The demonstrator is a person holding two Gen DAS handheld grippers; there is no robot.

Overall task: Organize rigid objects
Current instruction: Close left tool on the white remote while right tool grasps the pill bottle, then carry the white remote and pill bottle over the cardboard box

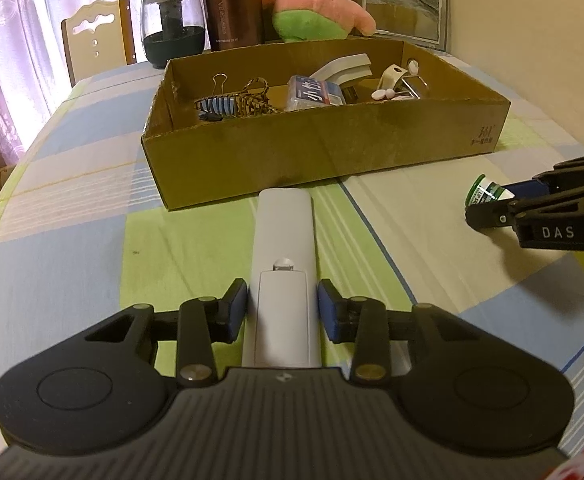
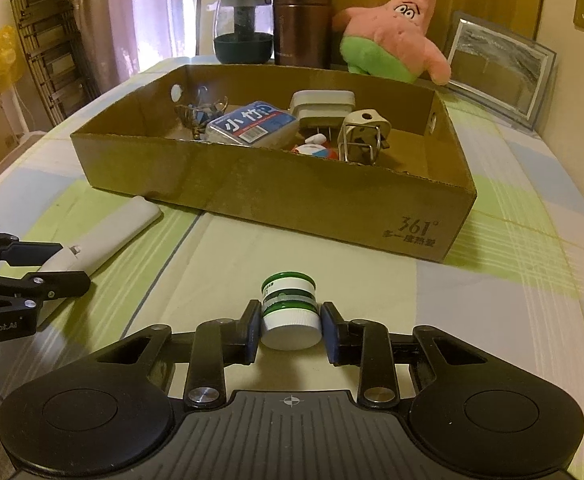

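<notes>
A long white remote control (image 1: 283, 248) lies on the checked tablecloth, its far end near the cardboard box (image 1: 332, 152). My left gripper (image 1: 282, 312) straddles its near end, blue pads close to both sides with a thin gap showing. A small green-and-white bottle (image 2: 289, 312) with a white cap lies on its side between the pads of my right gripper (image 2: 290, 334), which touch or nearly touch the cap. The bottle (image 1: 486, 194) and right gripper (image 1: 492, 204) also show in the left wrist view. The remote (image 2: 103, 240) and left gripper (image 2: 65, 262) show in the right wrist view.
The box (image 2: 251, 196) holds a binder clip (image 1: 219, 80), a blue packet (image 2: 251, 122), a white block (image 2: 322, 106) and other small items. Behind it stand a glass jar (image 2: 243, 24), a brown flask (image 2: 302, 20), a pink plush star (image 2: 396, 32) and a framed picture (image 2: 496, 68).
</notes>
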